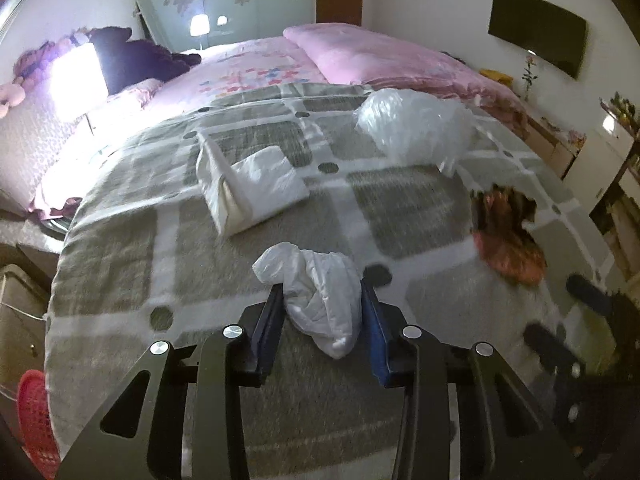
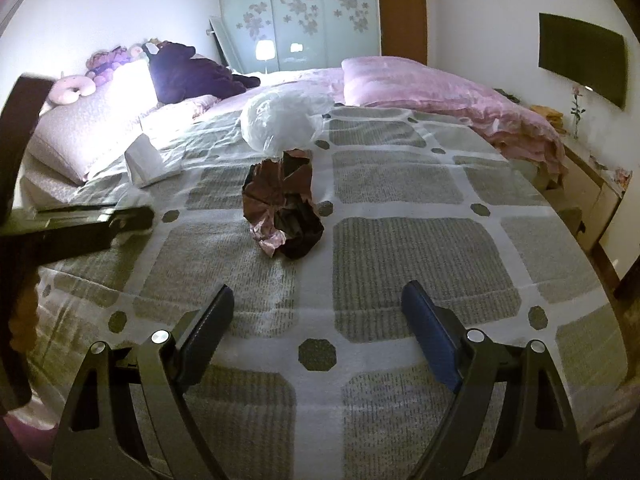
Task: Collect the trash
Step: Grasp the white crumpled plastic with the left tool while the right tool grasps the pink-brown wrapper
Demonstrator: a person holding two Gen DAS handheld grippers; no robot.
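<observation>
In the left wrist view my left gripper (image 1: 321, 286) is shut on a crumpled white plastic wad (image 1: 316, 308), its pads pressing both sides just above the grey checked blanket (image 1: 400, 208). A folded white packet (image 1: 252, 188) lies further up the bed, with a puffy clear plastic bag (image 1: 412, 124) behind it to the right. At the right lies a crumpled brown and pink wrapper (image 1: 508, 240). In the right wrist view my right gripper (image 2: 318, 288) stands open and empty over the blanket, short of the wrapper (image 2: 284, 212) and the clear bag (image 2: 280, 124).
A pink duvet (image 2: 440, 88) is heaped at the far right of the bed, with pillows and plush toys (image 2: 112, 60) at the far left. A red basket (image 1: 36, 412) sits low beside the bed. A low cabinet (image 2: 592, 196) runs along the right wall.
</observation>
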